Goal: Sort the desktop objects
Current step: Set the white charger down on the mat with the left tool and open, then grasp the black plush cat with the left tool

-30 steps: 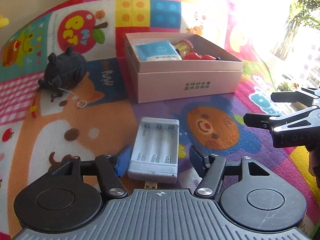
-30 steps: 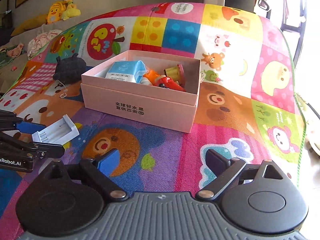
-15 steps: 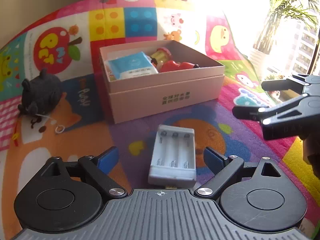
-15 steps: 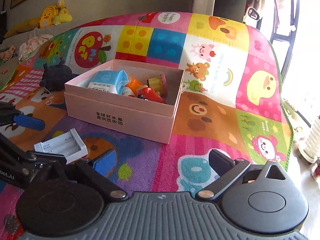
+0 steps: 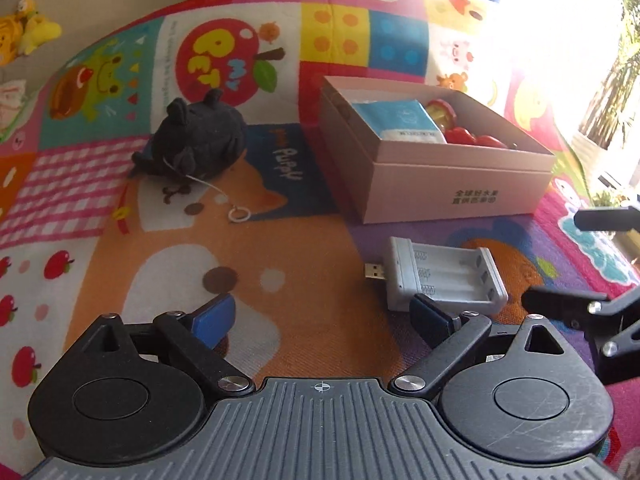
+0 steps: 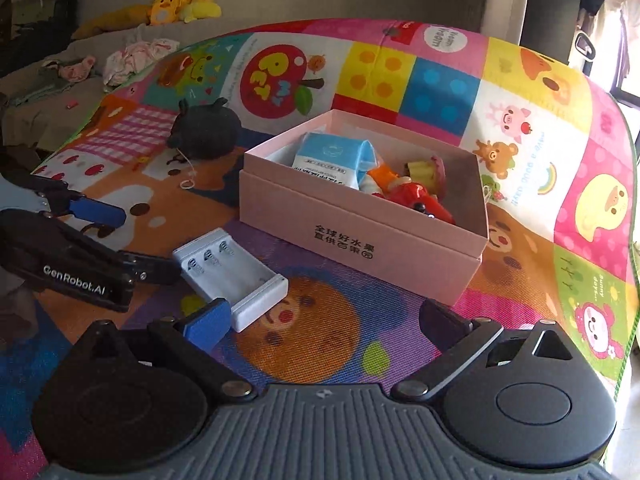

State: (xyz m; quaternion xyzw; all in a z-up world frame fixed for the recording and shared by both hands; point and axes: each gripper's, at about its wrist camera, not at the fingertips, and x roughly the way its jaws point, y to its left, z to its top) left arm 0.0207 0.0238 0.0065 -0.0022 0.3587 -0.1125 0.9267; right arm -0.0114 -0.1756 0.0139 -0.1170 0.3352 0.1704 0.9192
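Note:
A white battery charger (image 5: pixel 444 276) with a USB plug lies flat on the colourful play mat, in front of the open pink box (image 5: pixel 460 196). My left gripper (image 5: pixel 320 312) has its jaws opening wide over bare mat, nothing between them; the charger lies just beyond its right finger. My right gripper (image 6: pixel 326 316) stands open and empty above the mat, the charger (image 6: pixel 232 276) beside its left fingertip. The box (image 6: pixel 360 240) holds a blue tissue pack (image 6: pixel 332 160) and a red toy (image 6: pixel 416 196). A dark plush toy (image 5: pixel 200 140) sits left of the box.
A white ring on a string (image 5: pixel 239 214) trails from the plush. The mat's right edge (image 6: pixel 628 280) drops off near bright windows. A grey couch with yellow soft toys (image 6: pixel 180 0) and clothes lies behind the mat.
The left jaws spread from close beside the charger to wide apart. The left view swung left, so the charger now lies off to the right. The right gripper shifted; its jaws stayed open.

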